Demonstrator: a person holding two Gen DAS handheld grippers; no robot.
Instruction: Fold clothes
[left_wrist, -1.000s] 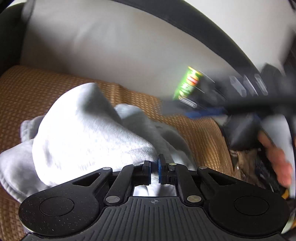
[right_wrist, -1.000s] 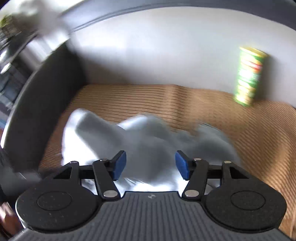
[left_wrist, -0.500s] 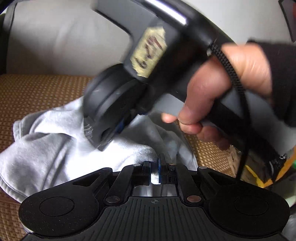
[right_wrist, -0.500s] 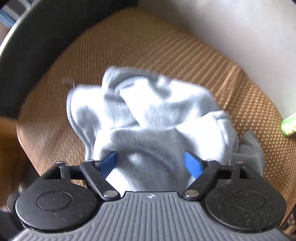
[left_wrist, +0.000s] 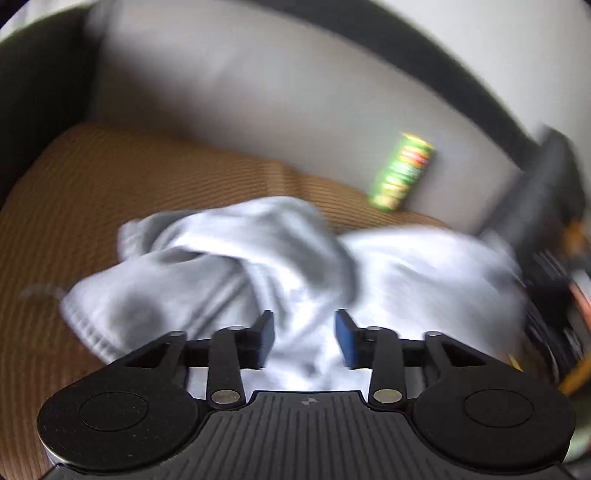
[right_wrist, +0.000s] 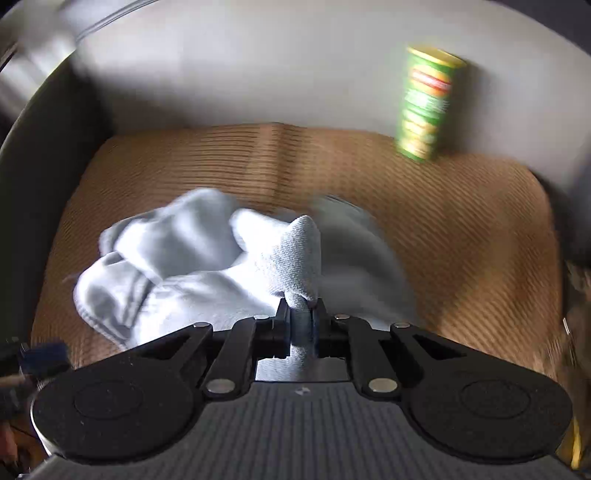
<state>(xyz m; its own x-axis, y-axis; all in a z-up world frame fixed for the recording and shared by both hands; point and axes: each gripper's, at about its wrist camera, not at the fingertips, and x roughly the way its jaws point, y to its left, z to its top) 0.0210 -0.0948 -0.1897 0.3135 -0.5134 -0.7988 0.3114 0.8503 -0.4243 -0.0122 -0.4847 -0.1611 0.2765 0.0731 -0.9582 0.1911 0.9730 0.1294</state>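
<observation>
Light grey garment (right_wrist: 192, 269) lies crumpled on the woven brown seat mat (right_wrist: 461, 229), toward its front-left part, bunched in loose folds. Right gripper (right_wrist: 302, 321): fingers pinched tight on a raised fold of the cloth, which stands up as a peak just ahead of the tips. Left gripper (left_wrist: 305, 338): blue pads (left_wrist: 345, 341) spread apart, cloth (left_wrist: 236, 273) lying between and under them; contact unclear through motion blur. Green canister (right_wrist: 426, 105) stands at the mat's rear right edge against the pale backrest (right_wrist: 240, 70), well apart from the garment.
</observation>
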